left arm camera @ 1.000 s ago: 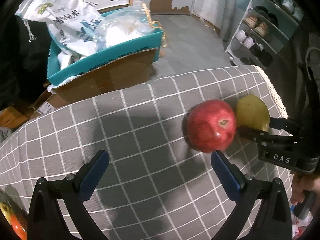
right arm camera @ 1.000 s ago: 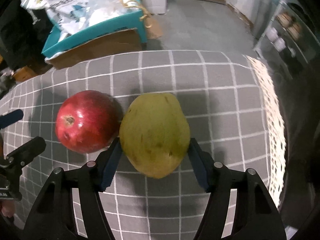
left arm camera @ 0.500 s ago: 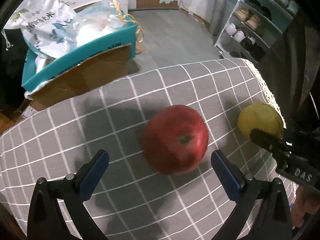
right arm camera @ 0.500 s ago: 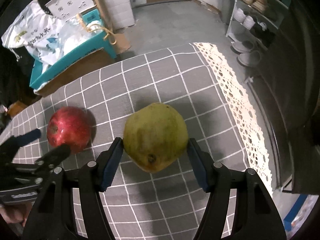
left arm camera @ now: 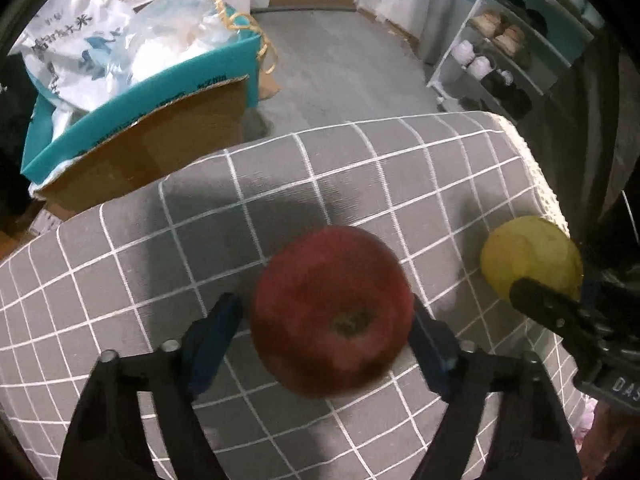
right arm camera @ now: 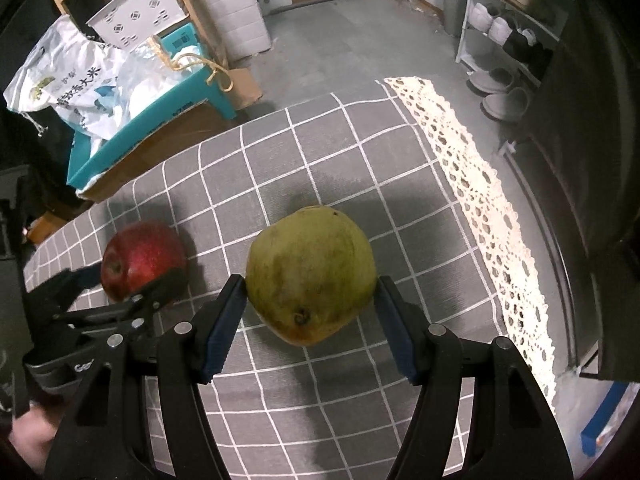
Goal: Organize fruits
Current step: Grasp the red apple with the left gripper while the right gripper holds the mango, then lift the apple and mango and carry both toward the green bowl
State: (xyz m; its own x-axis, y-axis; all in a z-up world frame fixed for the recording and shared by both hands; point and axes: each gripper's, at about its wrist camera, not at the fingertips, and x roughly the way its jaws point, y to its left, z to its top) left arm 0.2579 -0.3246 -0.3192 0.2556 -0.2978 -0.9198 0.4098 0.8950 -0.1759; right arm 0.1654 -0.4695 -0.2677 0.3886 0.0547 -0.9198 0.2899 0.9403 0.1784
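Observation:
A red apple (left arm camera: 332, 320) sits on the grey checked cloth (left arm camera: 160, 260). My left gripper (left arm camera: 326, 304) points steeply down over it. Its jaws are closing, and the blue pads (left arm camera: 424, 340) lie against the apple's sides. From the right wrist the apple (right arm camera: 140, 256) shows at the left inside the left gripper (right arm camera: 132, 280). My right gripper (right arm camera: 310, 280) grips a green-yellow fruit (right arm camera: 312, 272) between its pads. Those jaws are opening a touch, but the pads stay on the fruit. In the left wrist view that fruit (left arm camera: 528, 256) is at the far right behind a black finger (left arm camera: 552, 312).
The cloth drops off at its far edge, with a lace border (right arm camera: 480, 184) on the right side. Beyond it on the floor stand a teal box (left arm camera: 140, 92) stuffed with plastic bags, a shoe rack (left arm camera: 500, 52) and a white perforated bin (right arm camera: 132, 20).
The left gripper came over the apple and its jaws went from wide open to narrow around it. The right gripper carried the green-yellow fruit away from the apple and rolled.

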